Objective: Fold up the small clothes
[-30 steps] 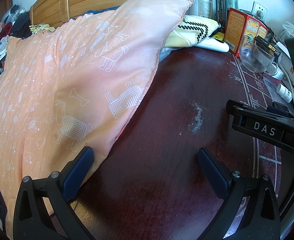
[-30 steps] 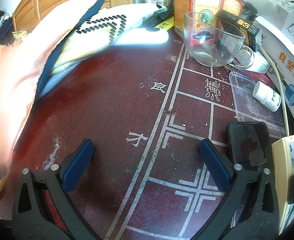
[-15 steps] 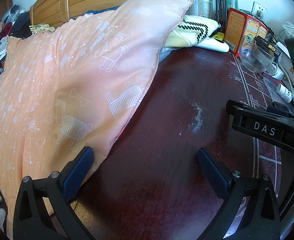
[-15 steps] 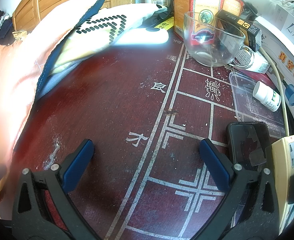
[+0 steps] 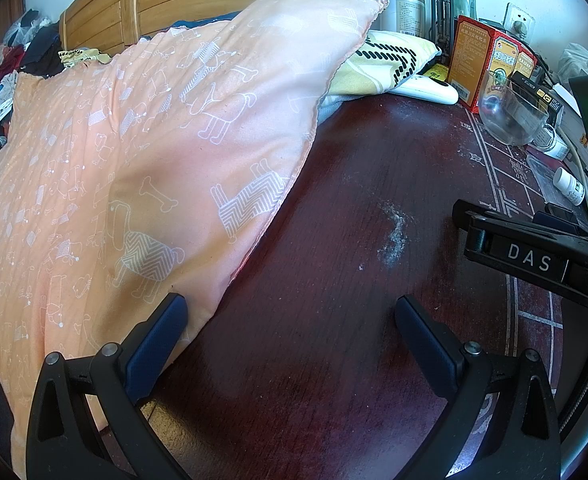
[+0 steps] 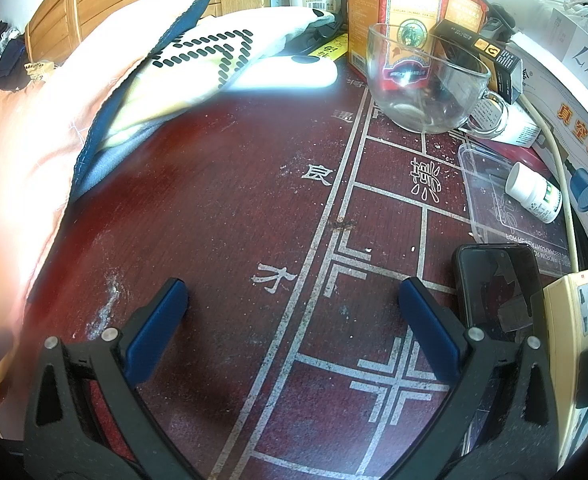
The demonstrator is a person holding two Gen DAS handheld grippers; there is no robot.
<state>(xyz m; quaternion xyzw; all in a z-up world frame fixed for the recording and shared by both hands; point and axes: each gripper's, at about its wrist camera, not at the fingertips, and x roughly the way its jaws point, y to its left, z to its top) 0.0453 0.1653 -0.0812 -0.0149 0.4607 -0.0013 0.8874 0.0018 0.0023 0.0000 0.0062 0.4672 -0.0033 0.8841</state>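
On the bench [image 5: 334, 280], toward ten o'clock in the left view, lies the peach cloth [image 5: 134, 152], draped over a yellow cloth [image 5: 386, 64]. Left hand-held gripper [image 5: 290, 320] hangs with jaws apart, its left finger just beside the cloth's edge; right hand-held gripper [image 6: 294, 304] is likewise spread, over bare bench near a phone [image 6: 498, 284]. Folding looks not yet begun. Next, I judge, each must reach a cloth edge and pinch it.
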